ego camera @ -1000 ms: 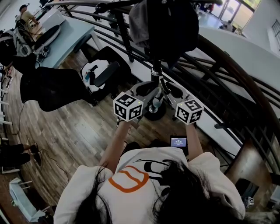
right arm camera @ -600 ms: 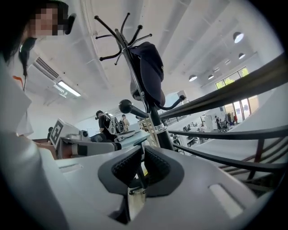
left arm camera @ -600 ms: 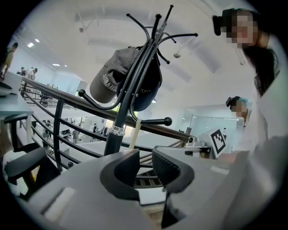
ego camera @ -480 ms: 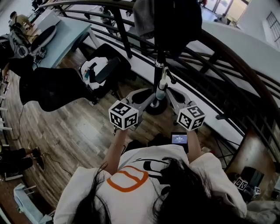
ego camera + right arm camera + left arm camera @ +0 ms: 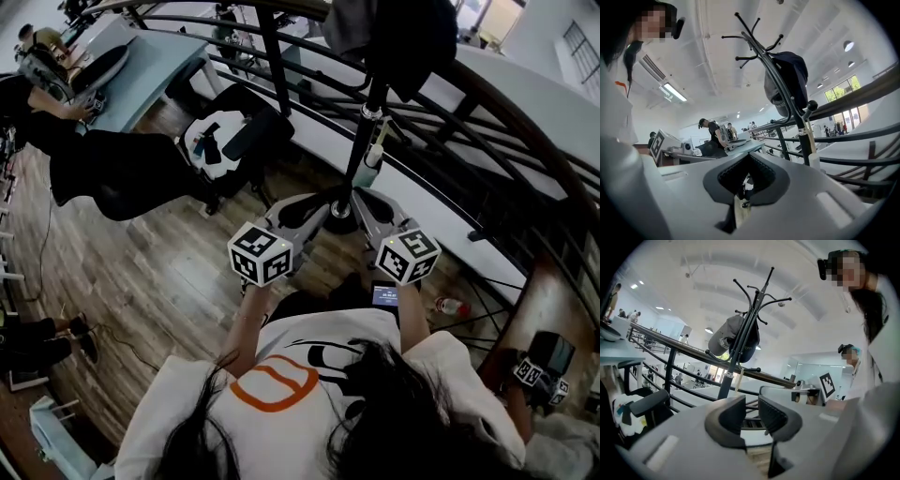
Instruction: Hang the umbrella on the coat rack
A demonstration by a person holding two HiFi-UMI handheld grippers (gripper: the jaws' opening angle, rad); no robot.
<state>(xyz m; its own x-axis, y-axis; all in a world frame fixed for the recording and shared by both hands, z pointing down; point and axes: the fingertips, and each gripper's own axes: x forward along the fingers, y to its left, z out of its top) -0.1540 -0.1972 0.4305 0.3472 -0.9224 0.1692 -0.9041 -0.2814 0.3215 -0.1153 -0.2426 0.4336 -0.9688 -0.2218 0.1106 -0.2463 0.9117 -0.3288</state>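
The black coat rack (image 5: 361, 141) stands by the curved railing, and its hooks (image 5: 757, 289) branch out at the top. A grey cap (image 5: 724, 336) and a dark bundle (image 5: 792, 75) hang from it; whether that bundle is the umbrella I cannot tell. A pale tube (image 5: 372, 159) hangs low against the pole. My left gripper (image 5: 305, 203) sits left of the rack's base, its jaws a little apart and empty. To the right of the base is my right gripper (image 5: 368, 202), whose jaws meet at the tips with nothing in them.
A black curved railing (image 5: 487, 103) runs behind the rack. An office chair (image 5: 220, 141) and a desk (image 5: 155, 66) stand at the left, where a person sits. A bottle (image 5: 450, 307) lies on the floor at the right. Another person's marker cube (image 5: 539, 370) shows at lower right.
Both grippers have drawn back from the rack's pole and sit lower and farther from it. The rack now appears higher and more to the right in the head view.
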